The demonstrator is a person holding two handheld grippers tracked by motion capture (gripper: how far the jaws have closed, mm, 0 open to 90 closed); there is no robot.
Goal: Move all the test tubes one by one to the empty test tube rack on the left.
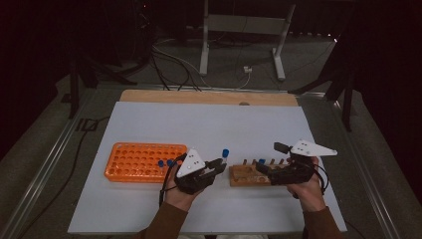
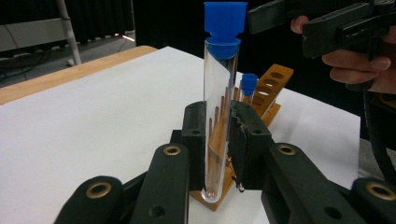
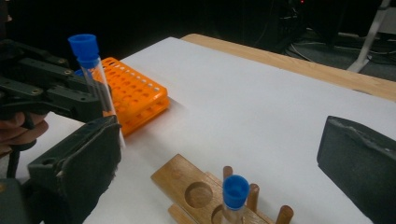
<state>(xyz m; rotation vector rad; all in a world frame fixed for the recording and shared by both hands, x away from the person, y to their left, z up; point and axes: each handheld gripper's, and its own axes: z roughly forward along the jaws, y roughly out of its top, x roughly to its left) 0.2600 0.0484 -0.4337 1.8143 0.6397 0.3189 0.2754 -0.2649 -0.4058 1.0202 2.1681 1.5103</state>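
Holding a capped tube upright

We grip the test tube [image 2: 219, 116] in our left claw [image 2: 219, 140], near the surface's front edge between orange rack [image 1: 142, 162] and wooden rack [image 1: 249, 175]. Our right claw [image 3: 219, 154] gapes empty above the wooden rack.

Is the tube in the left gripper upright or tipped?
Upright. The capped tube stands vertical between the left gripper pads, blue cap on top, its round bottom just above the wooden rack.

Wooden rack [image 1: 250, 175] between hand-held grippers; far table [image 1: 209, 124] open.
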